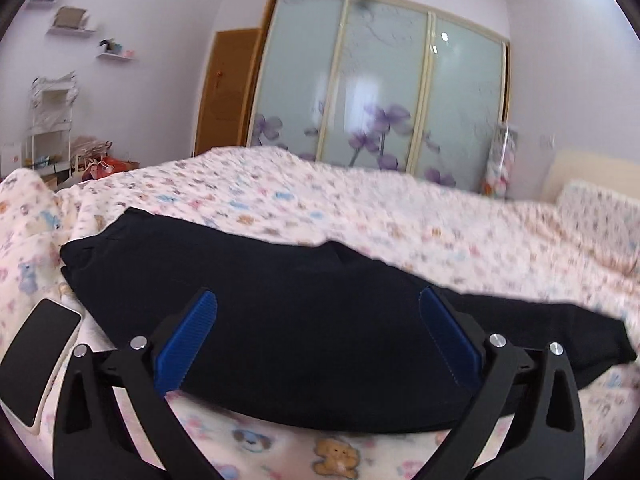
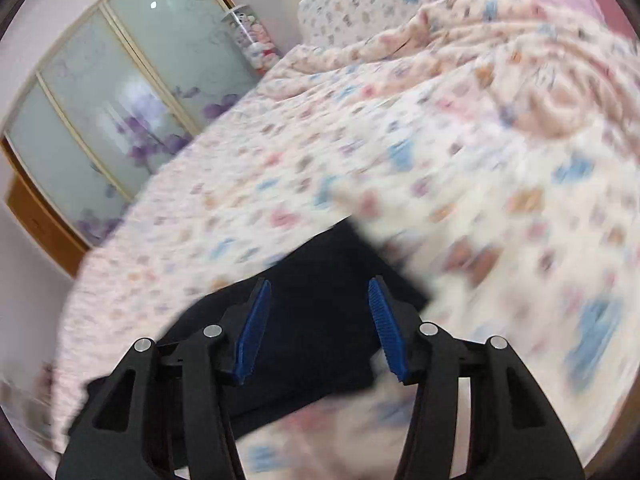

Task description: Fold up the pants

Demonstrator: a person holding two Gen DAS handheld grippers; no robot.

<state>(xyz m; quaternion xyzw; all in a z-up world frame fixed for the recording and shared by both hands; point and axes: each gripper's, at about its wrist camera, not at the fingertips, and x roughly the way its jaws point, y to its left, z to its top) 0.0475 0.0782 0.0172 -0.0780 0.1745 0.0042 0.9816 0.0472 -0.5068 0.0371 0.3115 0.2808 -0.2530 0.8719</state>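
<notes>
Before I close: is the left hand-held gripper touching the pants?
Cannot tell. In the left wrist view the open left hand-held gripper overlaps the black pants, but neither contact nor a gap shows.

I am in a home bedroom: a bed [image 1: 360, 208] covered in teddy-bear print bedding, a sliding-door wardrobe [image 1: 380, 88] with frosted glass and purple flowers, white wall shelves [image 1: 72, 31], and a wooden door [image 1: 228, 88].

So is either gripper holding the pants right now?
No. Left gripper and right gripper both have open jaws over the black pants, gripping nothing.
</notes>
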